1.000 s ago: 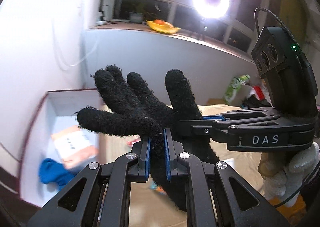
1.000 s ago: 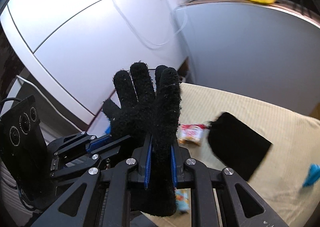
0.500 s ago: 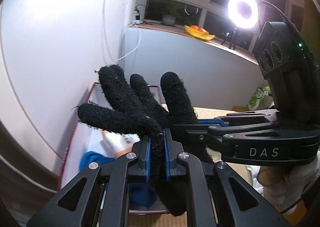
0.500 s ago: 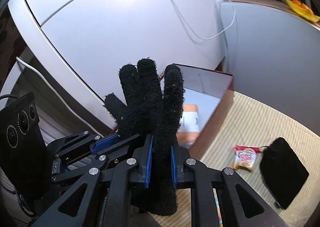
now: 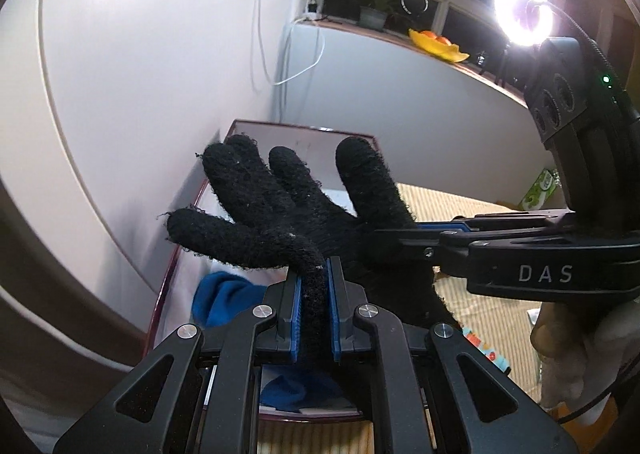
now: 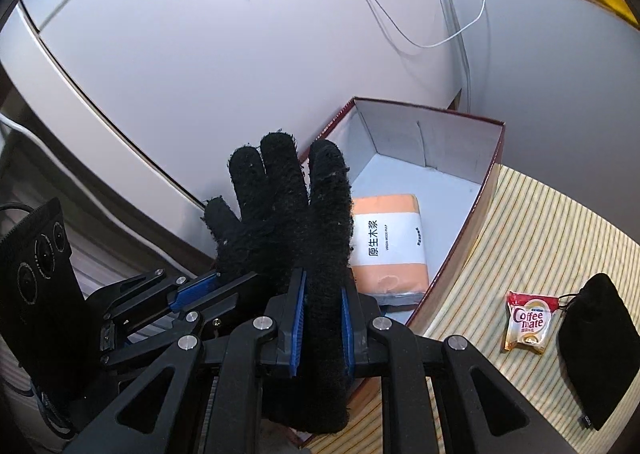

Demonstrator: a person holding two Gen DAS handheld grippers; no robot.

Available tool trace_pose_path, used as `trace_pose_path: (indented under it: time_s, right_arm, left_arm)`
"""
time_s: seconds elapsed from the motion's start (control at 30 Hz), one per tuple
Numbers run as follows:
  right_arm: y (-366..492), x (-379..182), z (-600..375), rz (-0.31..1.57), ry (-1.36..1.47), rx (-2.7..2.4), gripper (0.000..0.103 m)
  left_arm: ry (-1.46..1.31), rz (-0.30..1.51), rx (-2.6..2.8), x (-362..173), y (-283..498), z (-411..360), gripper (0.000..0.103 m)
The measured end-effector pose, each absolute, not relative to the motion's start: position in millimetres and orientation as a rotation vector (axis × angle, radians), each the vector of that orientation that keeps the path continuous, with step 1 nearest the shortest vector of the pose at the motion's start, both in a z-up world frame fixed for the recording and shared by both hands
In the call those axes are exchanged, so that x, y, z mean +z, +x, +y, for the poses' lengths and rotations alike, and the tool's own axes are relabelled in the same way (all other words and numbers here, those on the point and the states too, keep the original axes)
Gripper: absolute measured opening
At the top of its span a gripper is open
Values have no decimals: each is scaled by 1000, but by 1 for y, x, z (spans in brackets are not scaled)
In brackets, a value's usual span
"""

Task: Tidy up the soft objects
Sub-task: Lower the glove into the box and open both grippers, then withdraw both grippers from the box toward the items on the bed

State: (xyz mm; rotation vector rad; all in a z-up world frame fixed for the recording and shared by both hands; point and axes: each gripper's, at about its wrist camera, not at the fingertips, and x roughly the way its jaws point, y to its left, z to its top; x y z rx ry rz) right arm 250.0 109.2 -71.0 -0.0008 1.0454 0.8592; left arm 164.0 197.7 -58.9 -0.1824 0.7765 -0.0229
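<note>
Two grippers share one black knit glove (image 5: 296, 221), and it hangs over the open box (image 6: 460, 181) that fills the centre of both views. The left gripper (image 5: 314, 310) is clamped tight on the glove's outer edge, low centre of its own frame. The right gripper (image 6: 320, 318) pinches the opposite edge, its blue pads (image 6: 298, 322) pressed into the knit.

To finish this step well, I judge both should lower the glove until it is inside the box walls, over the bare white floor beyond the orange tissue pack (image 6: 390, 246) and blue cloth (image 5: 224, 302), then let go together so neither side drags it back over the rim.

Both tools tilt steeply down toward the box. A hand in a pale glove (image 5: 568, 338) grips the right tool's handle at lower right of the left view.
</note>
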Motion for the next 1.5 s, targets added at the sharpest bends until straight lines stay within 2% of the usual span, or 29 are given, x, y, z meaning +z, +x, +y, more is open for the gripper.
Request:
trace_pose_path:
  time_s: [0.13, 0.17, 0.23, 0.27, 0.3, 0.33, 0.37, 0.43, 0.6, 1.07, 1.33, 1.4, 1.5]
  right_arm:
    - [251, -77, 111, 1051, -5, 845, 16]
    - [251, -78, 111, 1052, -9, 839, 20]
    - [248, -75, 108, 1043, -16, 821, 37]
    - [248, -73, 104, 1032, -13, 814, 51]
    - [246, -70, 100, 1016, -8, 805, 59]
    - [246, -69, 96, 1009, -4, 803, 60]
    - [246, -67, 92, 1002, -1, 801, 60]
    - [242, -62, 83, 988, -8, 790, 61]
    - [228, -56, 59, 969, -21, 768, 66]
    - [168, -44, -68, 832, 44, 682, 67]
    - [118, -58, -162, 808, 130, 514, 69]
    - [104, -66, -188, 807, 159, 448, 73]
    - [90, -78, -217, 815, 180, 347, 73]
  left_arm:
    - [-171, 796, -3, -66, 164, 196, 10]
    - [-168, 800, 4, -67, 168, 196, 11]
    - [-162, 807, 21, -69, 165, 198, 15]
    - [-156, 807, 28, -69, 166, 197, 17]
    - [-151, 803, 39, -69, 165, 197, 18]
    - [-147, 804, 51, -69, 163, 197, 27]
    - [-148, 802, 58, -69, 162, 197, 44]
    - [-158, 786, 62, -66, 159, 198, 56]
    - [-154, 762, 67, -59, 150, 195, 56]
    - [-161, 678, -30, -44, 104, 146, 56]
    - [-177, 690, -134, -63, 89, 94, 56]
    - [-184, 694, -148, -70, 86, 82, 59]
    - [-216, 717, -175, -83, 85, 67, 62]
